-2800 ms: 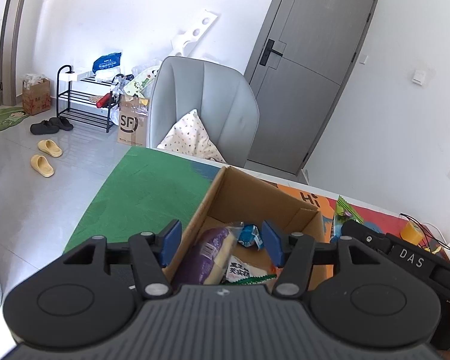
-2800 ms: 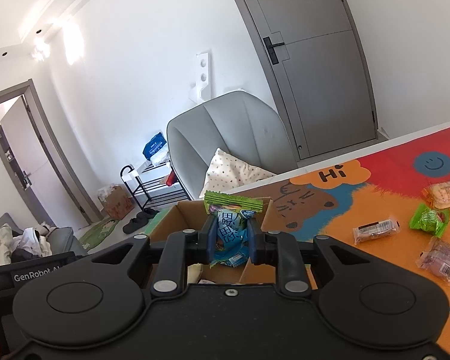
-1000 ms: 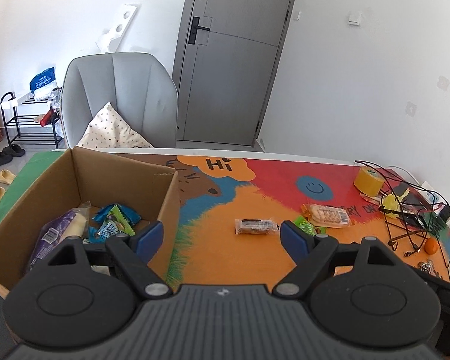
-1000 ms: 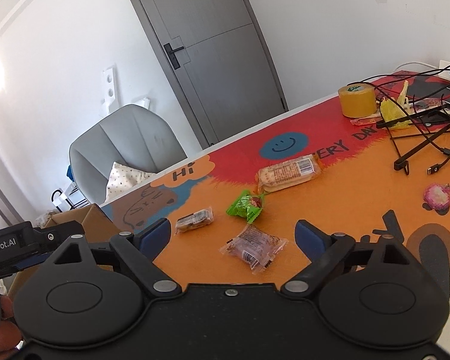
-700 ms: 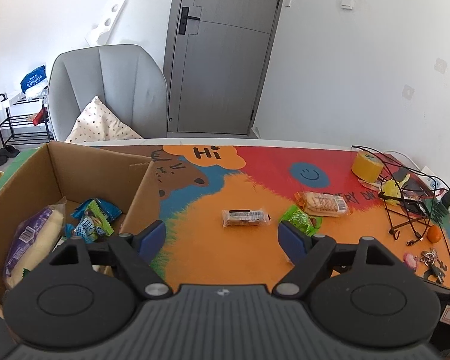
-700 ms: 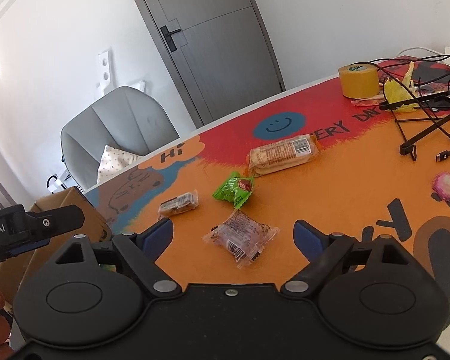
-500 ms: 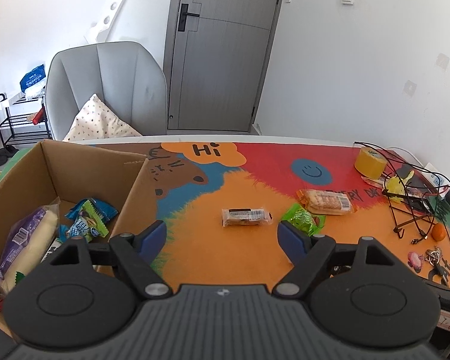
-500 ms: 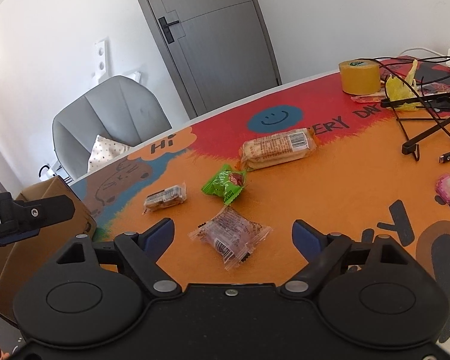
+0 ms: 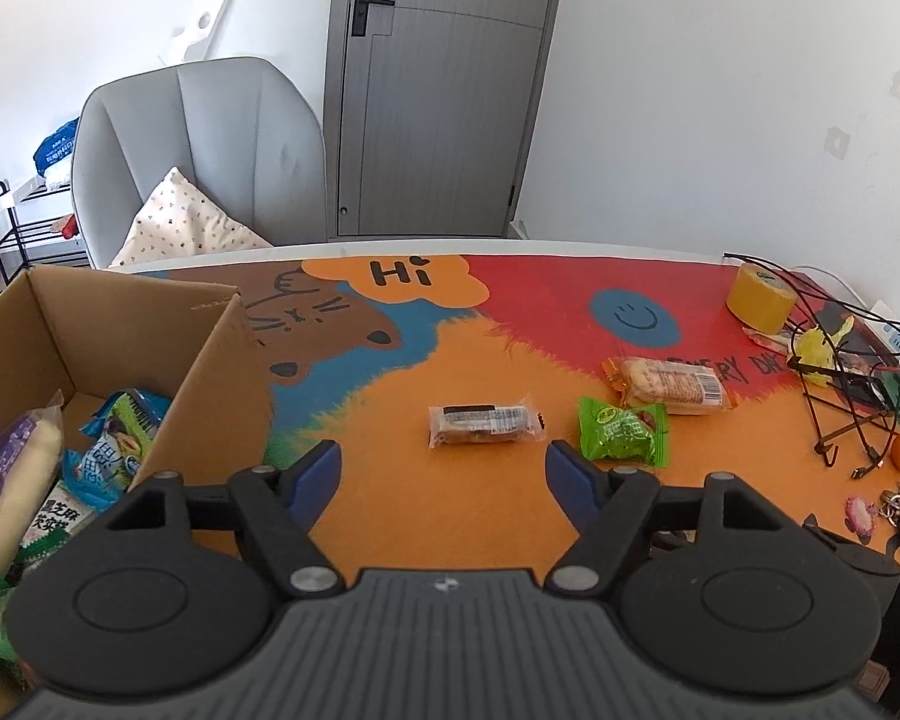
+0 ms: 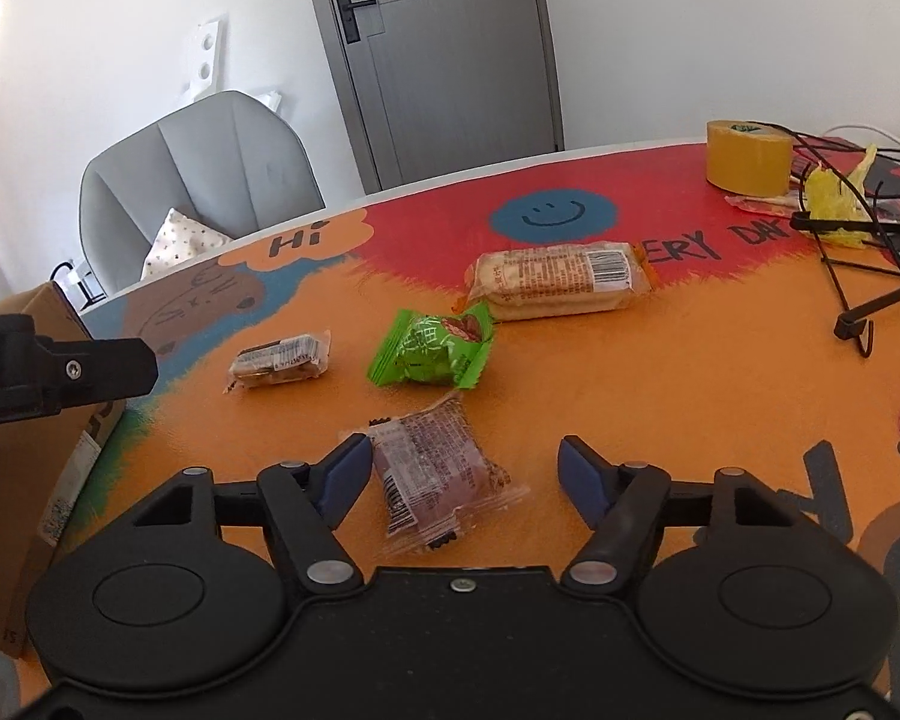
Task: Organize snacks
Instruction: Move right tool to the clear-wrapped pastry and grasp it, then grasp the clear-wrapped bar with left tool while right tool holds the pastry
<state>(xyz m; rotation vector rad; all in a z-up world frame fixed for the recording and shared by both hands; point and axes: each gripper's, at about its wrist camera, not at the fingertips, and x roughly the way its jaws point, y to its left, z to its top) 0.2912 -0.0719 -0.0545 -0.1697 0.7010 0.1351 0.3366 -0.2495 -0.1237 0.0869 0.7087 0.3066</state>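
Right gripper (image 10: 459,474) hangs low over the table (image 10: 660,372), jaws apart but just been closing, the clear-wrapped dark snack (image 10: 435,474) lying between them, untouched. Left gripper (image 9: 441,471) jaws also apart and narrowing, nothing between them, the small brown bar (image 9: 483,425) just ahead. Green packet (image 10: 432,349) and long biscuit pack (image 10: 555,283) lie further out; cardboard box (image 9: 90,324) at left holds several snacks.
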